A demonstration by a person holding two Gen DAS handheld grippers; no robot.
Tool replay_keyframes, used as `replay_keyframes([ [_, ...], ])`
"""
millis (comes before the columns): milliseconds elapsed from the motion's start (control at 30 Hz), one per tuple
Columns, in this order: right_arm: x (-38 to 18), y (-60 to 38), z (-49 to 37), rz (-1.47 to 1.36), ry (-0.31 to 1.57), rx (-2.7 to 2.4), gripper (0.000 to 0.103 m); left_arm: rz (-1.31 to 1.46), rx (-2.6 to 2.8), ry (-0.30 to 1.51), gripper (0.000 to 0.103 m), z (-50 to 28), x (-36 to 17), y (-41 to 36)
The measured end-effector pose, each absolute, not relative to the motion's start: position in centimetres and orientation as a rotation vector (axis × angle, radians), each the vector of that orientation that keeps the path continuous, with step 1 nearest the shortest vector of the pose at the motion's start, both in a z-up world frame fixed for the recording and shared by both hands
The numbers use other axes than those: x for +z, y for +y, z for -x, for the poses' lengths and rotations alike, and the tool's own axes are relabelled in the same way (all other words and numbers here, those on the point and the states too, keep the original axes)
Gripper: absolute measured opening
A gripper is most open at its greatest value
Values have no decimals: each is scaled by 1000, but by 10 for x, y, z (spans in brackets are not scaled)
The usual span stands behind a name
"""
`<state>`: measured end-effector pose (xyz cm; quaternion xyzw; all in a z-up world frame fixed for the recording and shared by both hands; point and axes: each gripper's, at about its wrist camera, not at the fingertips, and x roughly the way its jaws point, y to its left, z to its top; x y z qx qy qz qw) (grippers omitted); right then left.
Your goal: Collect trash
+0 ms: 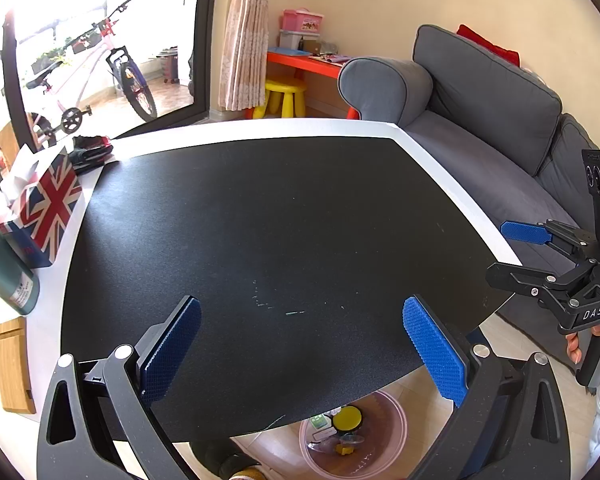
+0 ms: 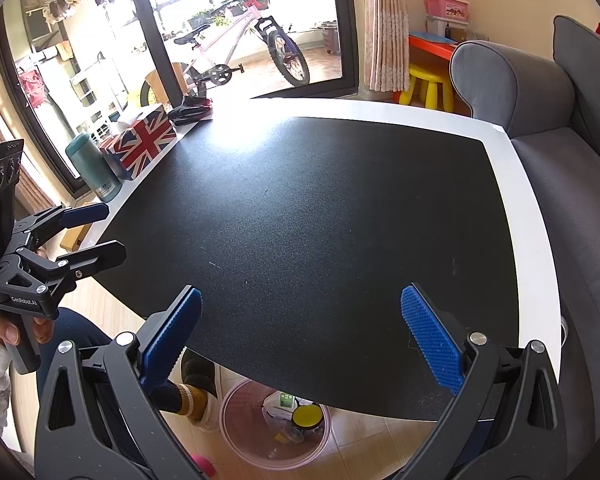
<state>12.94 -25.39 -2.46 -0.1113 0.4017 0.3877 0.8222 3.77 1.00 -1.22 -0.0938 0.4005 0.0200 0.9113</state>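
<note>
— Where was the trash?

— In the pink bin [image 1: 396, 420] on the floor, just under the near edge of the tabletop [image 1: 260, 220]. A yellow round lid [image 2: 306, 416], a small green-and-white packet [image 2: 286, 401] and some clear wrappers lay inside it.

— And your fingers?

— Both pairs were spread wide and held nothing. My left gripper [image 1: 300, 344] hovered over the near edge of the tabletop, above the bin; my right gripper [image 2: 300, 340] hung over that same edge, further toward the grey sofa [image 2: 560, 160].

— Anything else by the tabletop?

— A Union Jack tissue box [image 1: 48, 208] and a green bottle [image 1: 4, 264] stood along its window side, away from the bin
</note>
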Motion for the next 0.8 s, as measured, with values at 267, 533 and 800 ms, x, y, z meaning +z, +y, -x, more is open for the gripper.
replay_keyframes([
  [267, -24, -254, -129, 235, 854, 825, 98, 196, 40, 826, 97, -38, -12, 9],
  [533, -25, -254, -130, 235, 855, 823, 98, 184, 42, 827, 97, -38, -11, 7],
  [800, -25, -254, -130, 235, 855, 824, 98, 172, 48, 827, 97, -39, -10, 5],
])
